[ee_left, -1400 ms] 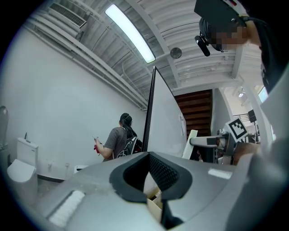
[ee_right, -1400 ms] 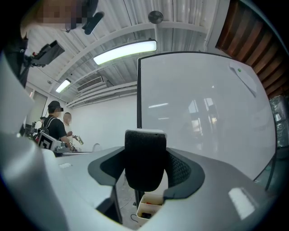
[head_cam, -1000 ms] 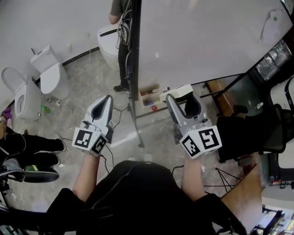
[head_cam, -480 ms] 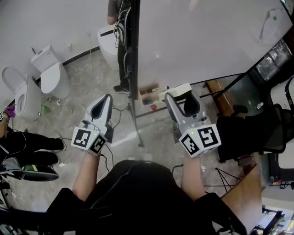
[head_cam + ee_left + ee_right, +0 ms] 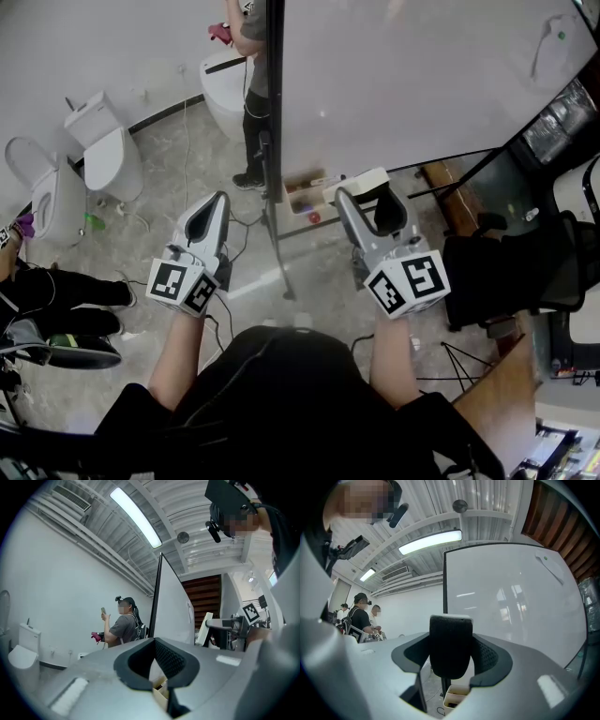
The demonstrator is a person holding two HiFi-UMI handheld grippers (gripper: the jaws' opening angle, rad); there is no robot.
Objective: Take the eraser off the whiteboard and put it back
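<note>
The eraser (image 5: 367, 184), a white block with black felt below, is clamped between the jaws of my right gripper (image 5: 372, 199), just in front of the whiteboard (image 5: 422, 84) near its lower left corner. In the right gripper view the eraser's black felt (image 5: 450, 653) stands upright between the pads of the right gripper (image 5: 451, 641), and the whiteboard (image 5: 515, 602) fills the space behind. My left gripper (image 5: 221, 199) hovers to the left of the board's edge, jaws together and empty. Its own view also shows the left gripper (image 5: 157, 641) with nothing in it.
A small cardboard tray (image 5: 307, 192) with markers hangs at the board's foot. Toilets (image 5: 103, 150) stand along the left wall. One person (image 5: 251, 94) stands behind the board's edge, and another person (image 5: 56, 300) is at the far left. A black chair (image 5: 516, 272) is on the right.
The person behind the board has shifted further into view, holding something pink. Both grippers and the eraser stay where they were.
</note>
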